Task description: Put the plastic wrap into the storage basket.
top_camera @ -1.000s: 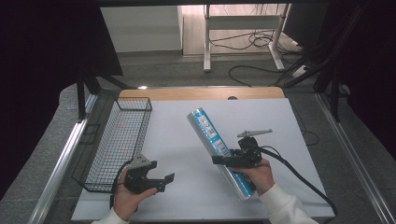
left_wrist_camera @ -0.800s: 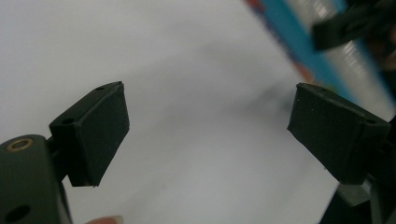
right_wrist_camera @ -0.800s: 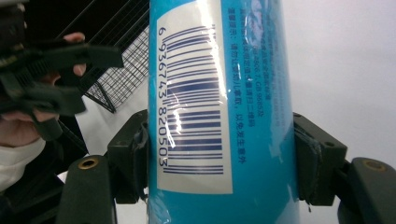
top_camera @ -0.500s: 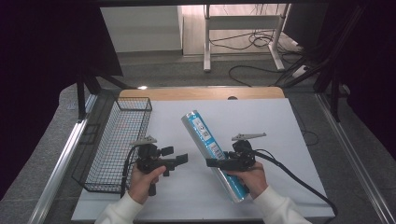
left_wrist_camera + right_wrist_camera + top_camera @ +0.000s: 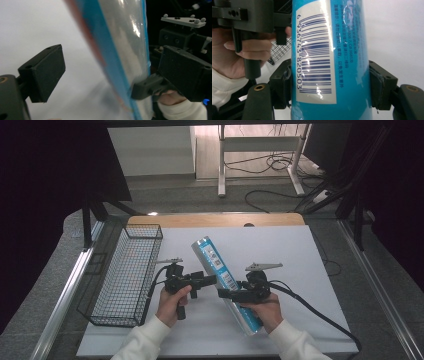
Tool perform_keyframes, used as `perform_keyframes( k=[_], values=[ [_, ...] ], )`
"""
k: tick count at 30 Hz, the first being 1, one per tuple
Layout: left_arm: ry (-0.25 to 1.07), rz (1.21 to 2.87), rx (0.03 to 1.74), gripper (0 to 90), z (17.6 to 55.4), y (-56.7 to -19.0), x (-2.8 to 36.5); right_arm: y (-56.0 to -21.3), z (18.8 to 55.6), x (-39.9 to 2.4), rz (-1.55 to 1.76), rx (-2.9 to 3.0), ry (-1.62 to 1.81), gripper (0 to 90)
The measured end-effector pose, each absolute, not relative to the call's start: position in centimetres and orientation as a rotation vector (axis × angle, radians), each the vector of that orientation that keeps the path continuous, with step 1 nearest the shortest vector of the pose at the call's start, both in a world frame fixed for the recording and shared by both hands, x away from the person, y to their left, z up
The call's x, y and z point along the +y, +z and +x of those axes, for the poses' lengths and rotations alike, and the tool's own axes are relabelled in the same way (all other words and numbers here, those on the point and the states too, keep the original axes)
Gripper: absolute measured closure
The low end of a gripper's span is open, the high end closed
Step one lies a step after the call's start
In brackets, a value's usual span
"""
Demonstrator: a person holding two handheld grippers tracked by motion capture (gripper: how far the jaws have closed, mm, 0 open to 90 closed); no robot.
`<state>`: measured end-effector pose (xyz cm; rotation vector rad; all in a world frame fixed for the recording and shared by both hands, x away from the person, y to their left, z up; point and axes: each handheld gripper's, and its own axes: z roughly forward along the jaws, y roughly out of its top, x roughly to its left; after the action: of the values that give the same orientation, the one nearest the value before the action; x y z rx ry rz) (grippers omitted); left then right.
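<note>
A white table (image 5: 320,265) seen from above, with a person's two sleeved forearms coming in from the bottom edge. At the far left sits a black wire basket (image 5: 127,275), lying along the table's left side. Just right of it, the left hand (image 5: 172,302) holds the left gripper (image 5: 211,280), its jaws spread apart and empty, pointing right toward a tube. In the left gripper view the tube passes between the two jaws, which stand clear of it. The tube (image 5: 222,275) – long, blue and silver, with a white barcode label – lies slanted across the middle of the table, its far end up and to the left. The right gripper (image 5: 223,294), held in the right hand (image 5: 265,310), is clamped around the tube – its pads (image 5: 377,87) press both sides at the barcode
</note>
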<state>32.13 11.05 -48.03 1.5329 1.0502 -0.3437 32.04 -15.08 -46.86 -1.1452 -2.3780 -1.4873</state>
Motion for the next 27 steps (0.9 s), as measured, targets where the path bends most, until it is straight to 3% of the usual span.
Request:
perform_keyframes(
  k=[7,12,27],
  values=[
    [-0.407,1.53,1.03,11.0,32.8,-48.8,9.3,-47.0,31.8,-14.3,-1.106,-2.399,-1.492,32.3],
    [-0.419,1.509,1.042,24.7,32.9,-48.9,9.0,-47.1,31.8,-14.2,-1.103,-2.399,-1.502,32.2],
    [-0.462,1.486,1.02,31.1,33.1,-48.4,9.8,-47.3,31.9,-14.0,-1.064,-2.363,-1.531,29.2]
  ],
)
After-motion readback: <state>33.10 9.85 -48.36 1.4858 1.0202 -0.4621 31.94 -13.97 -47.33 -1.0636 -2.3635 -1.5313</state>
